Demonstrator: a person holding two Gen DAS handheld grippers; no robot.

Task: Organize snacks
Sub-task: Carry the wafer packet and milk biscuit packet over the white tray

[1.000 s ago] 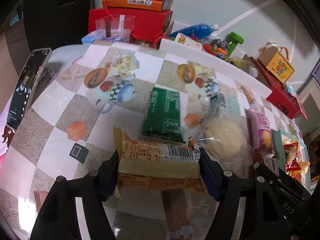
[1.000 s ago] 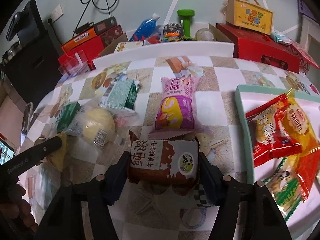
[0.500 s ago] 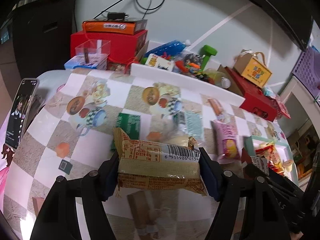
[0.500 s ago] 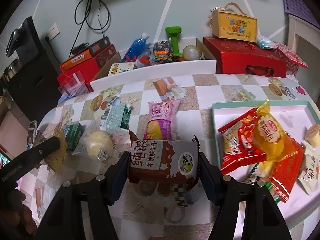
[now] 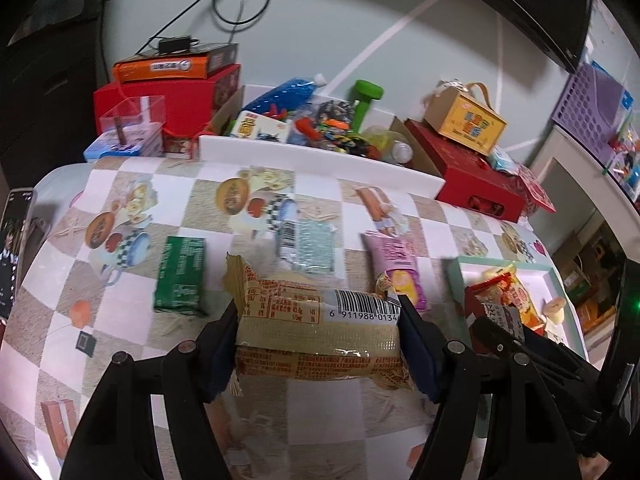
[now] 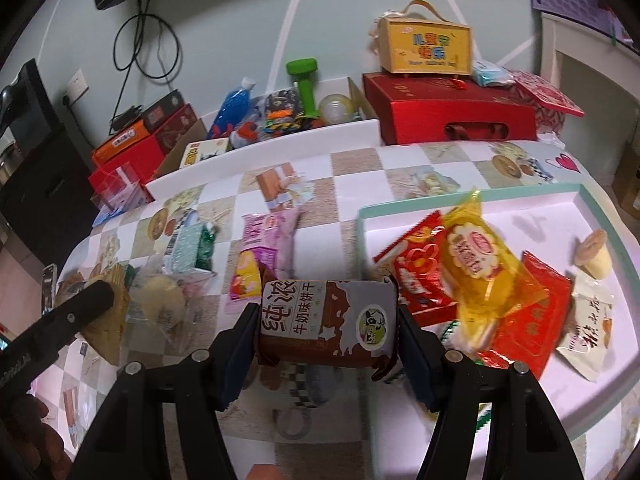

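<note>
Two snacks in hand, several left on the table.
The left gripper (image 5: 320, 344) clamps a tan wafer packet (image 5: 316, 336), the right gripper (image 6: 326, 328) a brown biscuit packet (image 6: 328, 320); the pale teal-rimmed tray (image 6: 592, 196) at the table's right edge holds red and yellow packets (image 6: 476, 276), while green (image 5: 180, 276) and pink packets (image 5: 398, 268) lie mid-table.

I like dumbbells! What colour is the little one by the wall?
Green dumbbell; right wrist view shows it best.

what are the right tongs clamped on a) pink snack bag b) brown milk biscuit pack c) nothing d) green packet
b: the right tongs have both pads pressed on the ends of the brown milk biscuit pack, held above the table; the pink snack bag lies on the cloth beyond.
</note>
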